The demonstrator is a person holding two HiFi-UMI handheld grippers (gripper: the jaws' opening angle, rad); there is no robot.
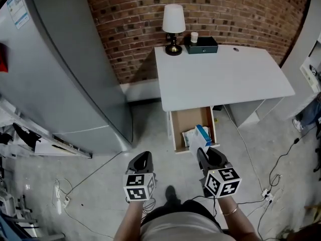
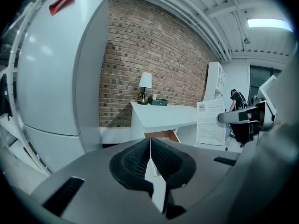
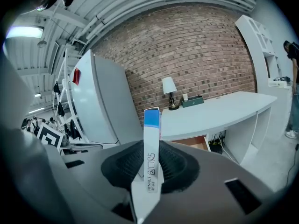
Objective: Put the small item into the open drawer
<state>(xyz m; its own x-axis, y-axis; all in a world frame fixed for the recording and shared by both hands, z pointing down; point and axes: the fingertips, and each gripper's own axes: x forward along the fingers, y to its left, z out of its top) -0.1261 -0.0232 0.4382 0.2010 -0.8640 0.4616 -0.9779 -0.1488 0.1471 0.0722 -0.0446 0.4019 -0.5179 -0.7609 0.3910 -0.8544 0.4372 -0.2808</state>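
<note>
Small white-and-blue box (image 1: 199, 137) clamped in the right gripper (image 1: 204, 153)
In the head view the box shows at lower centre, overlapping the front edge of the open drawer (image 1: 187, 119) below the white desk (image 1: 220, 77). At lower left, the left gripper (image 1: 143, 159) has its jaws pressed together, empty.

Head view: from above, steeply down, desk (image 1: 220, 79) at 12 o'clock. Gripper views: low, near-level, facing same desk, drawer (image 1: 188, 120).

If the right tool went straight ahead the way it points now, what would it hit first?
Probably the open drawer under the white desk; the small box held in the right tool would arrive first. Depth is uncertain.
</note>
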